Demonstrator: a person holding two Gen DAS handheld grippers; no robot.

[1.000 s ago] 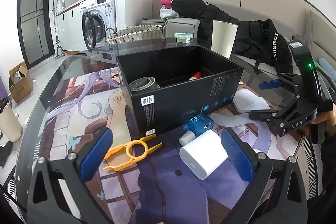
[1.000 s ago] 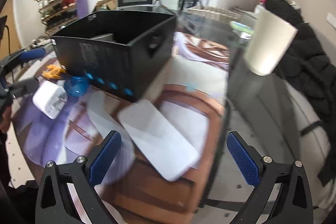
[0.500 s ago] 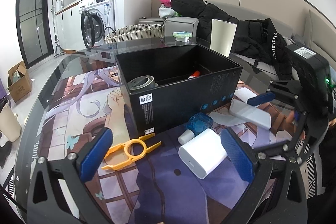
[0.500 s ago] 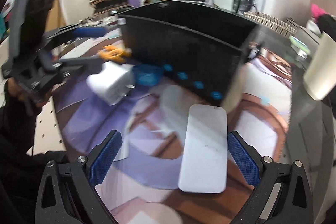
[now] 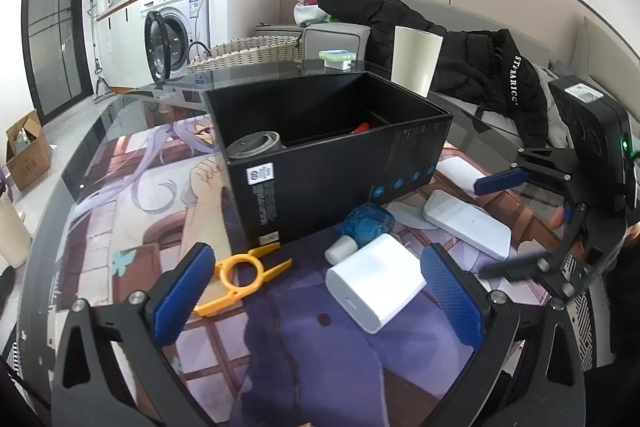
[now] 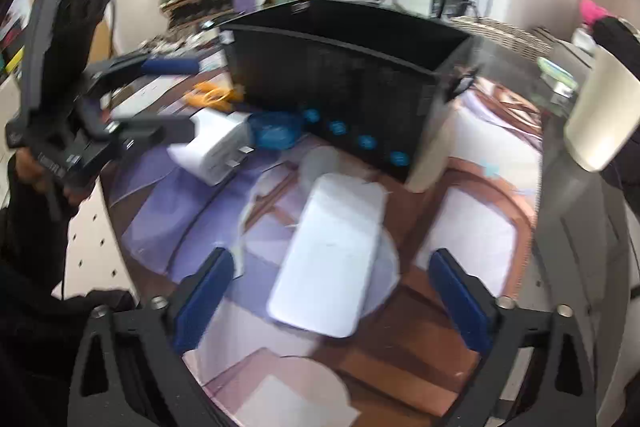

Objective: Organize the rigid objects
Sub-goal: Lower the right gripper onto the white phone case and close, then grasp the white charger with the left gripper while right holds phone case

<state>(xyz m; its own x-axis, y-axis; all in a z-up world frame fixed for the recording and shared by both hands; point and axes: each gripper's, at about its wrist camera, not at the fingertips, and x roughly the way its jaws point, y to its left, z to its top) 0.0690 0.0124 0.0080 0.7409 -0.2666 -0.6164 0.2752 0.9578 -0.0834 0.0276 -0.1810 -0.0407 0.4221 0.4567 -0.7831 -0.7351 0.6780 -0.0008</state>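
Your landmark is the open black cardboard box (image 5: 332, 155) standing on the illustrated purple-and-brown desk mat (image 5: 132, 227). Your left gripper (image 5: 316, 291) hangs in front of the box's near corner with its blue-padded tongs spread wide, holding nothing. Between those tongs, in front of the box, lies the white cube-shaped plastic charger (image 5: 374, 281); the small blue bottle with a white cap (image 5: 362, 229) touches the charger's far side and lies just beside the box wall. The yellow plastic clip tool (image 5: 244, 273) lies at the box's near corner. Inside the box stands a grey cylinder (image 5: 254, 145).

Your right gripper (image 6: 330, 297) is also wide apart and empty, poised over the flat white rounded-rectangle power bank (image 6: 330, 255), which lies on the mat just beside the box's long printed side. A cream tapered cup (image 5: 416, 61) stands beyond the box.
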